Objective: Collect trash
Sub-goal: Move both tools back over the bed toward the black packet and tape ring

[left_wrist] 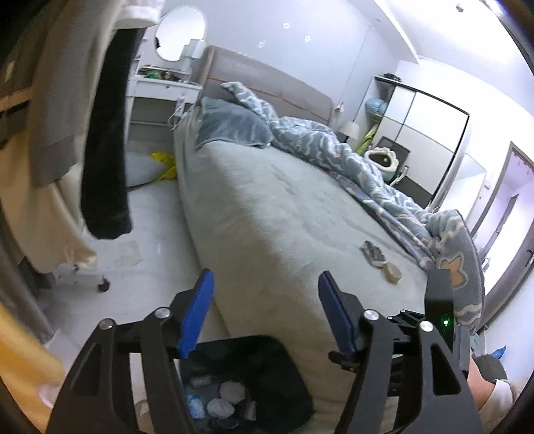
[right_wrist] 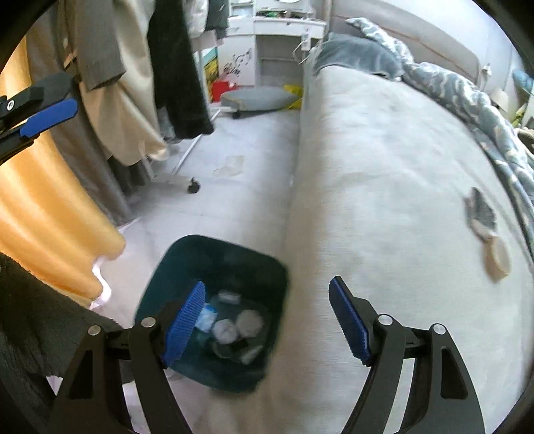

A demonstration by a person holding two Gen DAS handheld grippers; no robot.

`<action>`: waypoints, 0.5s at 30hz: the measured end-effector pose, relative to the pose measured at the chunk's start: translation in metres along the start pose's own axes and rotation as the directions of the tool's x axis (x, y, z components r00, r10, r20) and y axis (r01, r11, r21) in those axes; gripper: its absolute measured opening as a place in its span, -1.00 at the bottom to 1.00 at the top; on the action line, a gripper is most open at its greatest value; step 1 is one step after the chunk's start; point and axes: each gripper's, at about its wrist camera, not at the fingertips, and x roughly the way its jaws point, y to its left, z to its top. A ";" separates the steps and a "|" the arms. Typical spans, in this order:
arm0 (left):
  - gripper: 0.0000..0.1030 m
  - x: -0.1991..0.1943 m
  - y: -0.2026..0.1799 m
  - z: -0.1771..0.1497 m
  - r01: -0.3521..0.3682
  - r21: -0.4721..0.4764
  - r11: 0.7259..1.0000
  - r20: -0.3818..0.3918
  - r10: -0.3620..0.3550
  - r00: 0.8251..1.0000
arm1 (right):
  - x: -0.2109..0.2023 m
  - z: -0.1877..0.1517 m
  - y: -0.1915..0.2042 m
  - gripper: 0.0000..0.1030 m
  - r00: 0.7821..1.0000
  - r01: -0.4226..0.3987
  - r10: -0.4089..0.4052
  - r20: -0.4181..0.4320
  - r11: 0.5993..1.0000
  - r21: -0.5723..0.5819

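A dark bin (right_wrist: 173, 263) stands on the floor against the bed's side and holds several crumpled wrappers and tissues (right_wrist: 227, 329); it also shows in the left wrist view (left_wrist: 283, 360). On the bed lie a grey crumpled wrapper (right_wrist: 480, 210) and a round beige piece (right_wrist: 499, 258), also in the left wrist view as the wrapper (left_wrist: 373, 253) and the beige piece (left_wrist: 392, 273). My right gripper (right_wrist: 267, 320) is open and empty above the bin's bed-side rim. My left gripper (left_wrist: 265, 313) is open and empty over the bed edge, and shows at the right wrist view's left edge (right_wrist: 46, 113).
A grey bed (right_wrist: 383, 167) fills the right, with a blue patterned duvet (left_wrist: 350, 157) bunched along its far side. A clothes rack on wheels (right_wrist: 192, 185) with hanging coats (right_wrist: 133, 83) stands left. A grey cushion (right_wrist: 257, 98) and white desk (right_wrist: 283, 30) lie beyond.
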 end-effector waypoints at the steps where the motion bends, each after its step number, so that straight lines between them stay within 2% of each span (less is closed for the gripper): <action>1: 0.40 0.004 -0.004 0.001 0.008 0.002 1.000 0.002 -0.008 1.000 | -0.003 -0.002 -0.012 0.51 1.000 0.015 -0.015 0.010 1.000 0.006; 5: 0.53 0.024 -0.019 0.003 0.000 0.012 1.000 0.001 0.000 1.000 | -0.010 -0.006 -0.046 0.51 0.997 0.057 -0.059 0.049 0.998 0.034; 7: 0.53 0.033 -0.026 0.005 -0.006 0.012 1.000 0.002 0.006 1.000 | -0.013 -0.006 -0.067 0.51 0.994 0.080 -0.084 0.070 0.995 0.060; 11: 0.57 0.049 -0.045 0.012 -0.016 0.071 0.997 0.002 0.016 1.000 | -0.017 -0.006 -0.105 0.51 0.989 0.107 -0.117 0.094 0.988 0.108; 15: 0.62 0.066 -0.057 0.015 0.024 0.082 0.996 -0.012 -0.024 1.000 | -0.020 -0.005 -0.143 0.51 0.984 0.125 -0.143 0.109 0.980 0.154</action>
